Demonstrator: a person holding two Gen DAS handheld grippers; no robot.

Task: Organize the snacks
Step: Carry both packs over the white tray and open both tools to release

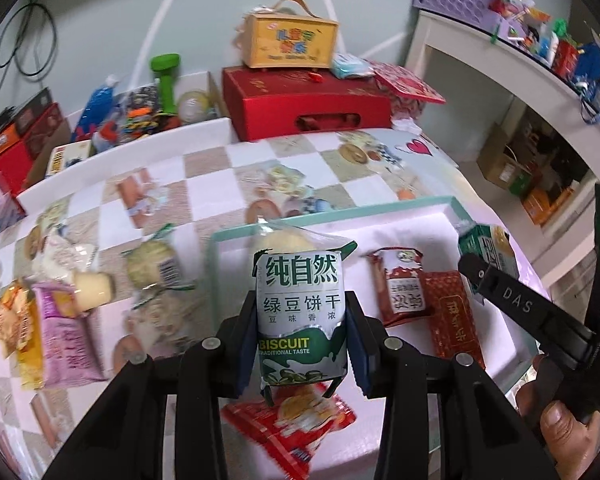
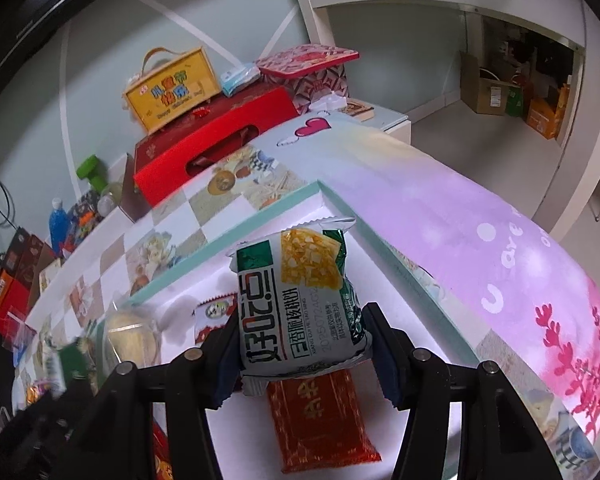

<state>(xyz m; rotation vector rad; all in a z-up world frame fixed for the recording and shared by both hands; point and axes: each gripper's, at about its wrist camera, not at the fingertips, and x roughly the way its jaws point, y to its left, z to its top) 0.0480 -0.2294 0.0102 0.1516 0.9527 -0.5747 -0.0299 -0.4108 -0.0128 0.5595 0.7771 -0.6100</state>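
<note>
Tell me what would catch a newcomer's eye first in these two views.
Each claw grips a snack packet above the white tray with the teal rim: the left claw a green-and-white biscuit packet, the right claw a green-and-yellow packet. Red packets already lie in the tray, and loose snacks wait on the checked cloth beside it.

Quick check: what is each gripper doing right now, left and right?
Left gripper: shut on the green biscuit packet.
Right gripper: shut on the green-and-white snack packet.
</note>
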